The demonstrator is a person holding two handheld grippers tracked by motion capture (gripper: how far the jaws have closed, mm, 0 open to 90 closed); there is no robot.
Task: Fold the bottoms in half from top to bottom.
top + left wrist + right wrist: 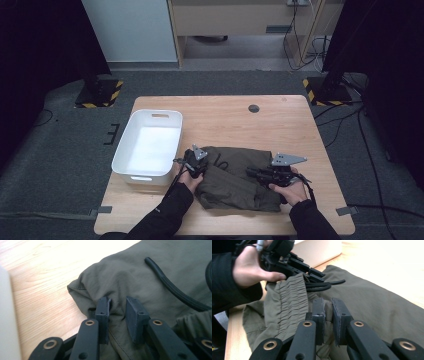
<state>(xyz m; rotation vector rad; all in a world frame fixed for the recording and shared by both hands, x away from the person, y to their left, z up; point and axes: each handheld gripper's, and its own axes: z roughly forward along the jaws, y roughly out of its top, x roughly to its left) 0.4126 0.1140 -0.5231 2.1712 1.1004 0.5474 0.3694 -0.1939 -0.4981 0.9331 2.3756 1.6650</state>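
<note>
High view shows an olive-green pair of trousers (pixel 235 181) lying bunched on the near half of the wooden table (pixel 280 120), with a white plastic bin (pixel 147 145) just to its left. The left gripper (pixel 192 164) sits at the garment's left edge, the right gripper (pixel 262 174) at its right side, pointing inward.

Left gripper view has the jaws narrow and straddling a raised fold at the cloth's corner (pixel 100 285); a gap remains on one side, so the pads do not yet look pressed home. A black drawstring (pixel 175 290) runs across the fabric beyond. Right gripper view has its jaws nearly together, pinching a ridge of fabric just beside the gathered elastic waistband (pixel 292 302).

The step in hand looks like taking a two-point hold on the trousers, for folding or for lifting toward the bin. The next move probably calls for the left jaws to finish clamping before either hand lifts, or the corner may slip.

Both forearms enter from the near edge, each hand low and wrapped around its gripper.
</note>
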